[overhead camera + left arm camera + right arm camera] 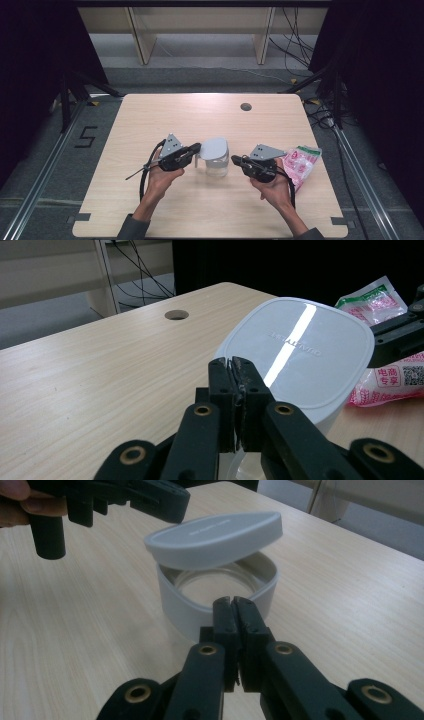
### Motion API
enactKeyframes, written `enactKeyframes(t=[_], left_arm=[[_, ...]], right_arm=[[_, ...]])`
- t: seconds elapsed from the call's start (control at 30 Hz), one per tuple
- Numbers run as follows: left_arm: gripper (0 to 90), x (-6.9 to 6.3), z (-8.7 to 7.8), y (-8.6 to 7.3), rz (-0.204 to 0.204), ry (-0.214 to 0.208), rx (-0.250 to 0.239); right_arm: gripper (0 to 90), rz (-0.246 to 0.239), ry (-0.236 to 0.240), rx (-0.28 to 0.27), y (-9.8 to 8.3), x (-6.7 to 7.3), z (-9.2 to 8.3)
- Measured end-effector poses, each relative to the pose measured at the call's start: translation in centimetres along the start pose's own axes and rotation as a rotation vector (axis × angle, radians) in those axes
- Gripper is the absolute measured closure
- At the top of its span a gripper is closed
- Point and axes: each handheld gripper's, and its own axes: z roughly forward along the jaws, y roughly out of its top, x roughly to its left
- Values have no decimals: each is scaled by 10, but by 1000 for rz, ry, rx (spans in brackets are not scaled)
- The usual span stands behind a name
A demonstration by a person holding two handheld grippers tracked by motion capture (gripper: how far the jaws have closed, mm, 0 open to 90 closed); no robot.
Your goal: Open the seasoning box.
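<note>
A white rounded lid (214, 148) hangs tilted above a clear container with a white collar (217, 167) at the table's middle. My left gripper (196, 147) is shut on the lid's left edge, and the left gripper view shows the lid (300, 350) just beyond the closed left gripper (232, 362). In the right gripper view the lid (215, 535) is lifted off the collar (185, 610), higher on the right side. My right gripper (234, 160) is shut with nothing between its jaws. The right gripper (232, 602) stands just in front of the container's near wall.
A pink, white and green plastic packet (299, 162) lies right of the right hand, near the table's right edge. The packet (385, 385) lies behind the lid. A round cable hole (245, 106) sits toward the far edge. Bare wooden tabletop (150, 115) surrounds the container.
</note>
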Motion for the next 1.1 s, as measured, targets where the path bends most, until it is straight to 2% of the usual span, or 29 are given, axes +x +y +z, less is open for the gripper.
enactKeyframes(t=[0.07,0.1,0.27,0.3,0.4,0.43,0.57,0.6,0.63,0.67,0.7,0.73,0.77,0.87,0.9,1.03,1.1], left_arm=[[869,1,0,0,12,-1,0],[869,0,0,0,-4,2,0],[869,0,0,0,-4,1,-1],[868,0,0,-1,-6,3,-2],[867,0,0,-1,-7,3,-1],[867,0,0,-1,-7,3,-1],[845,2,-1,-1,-4,-2,2],[823,2,-2,-1,-5,-2,3],[792,3,-2,-1,-11,-7,-2],[745,3,-3,-1,-18,-4,5],[715,6,-5,-1,-1,-18,16],[676,6,-5,-1,-1,-18,16],[637,5,-5,-1,-37,-23,2],[578,6,-9,-2,-33,-24,14],[532,7,-11,-3,-41,-27,17],[457,5,-20,-5,-27,-17,41],[439,4,-27,-7,-29,-23,49]], right_arm=[[899,-24,7,-6,3,0,2],[899,-37,7,-10,5,0,3],[900,-31,8,2,9,2,7],[900,-12,17,5,11,3,9],[900,-38,16,-10,13,2,10],[900,-33,16,-27,14,3,12],[900,-42,24,-15,18,5,13],[900,-40,25,-29,19,7,14],[900,-30,36,-9,20,7,13],[900,-44,32,-11,21,7,13],[900,-33,27,-20,21,8,14],[900,-31,33,-16,21,8,14],[900,-24,35,-16,21,9,15],[900,-36,43,-14,21,7,16],[900,-50,33,-36,22,5,17],[899,-37,29,-34,25,6,16],[897,-32,23,-56,27,7,18]])
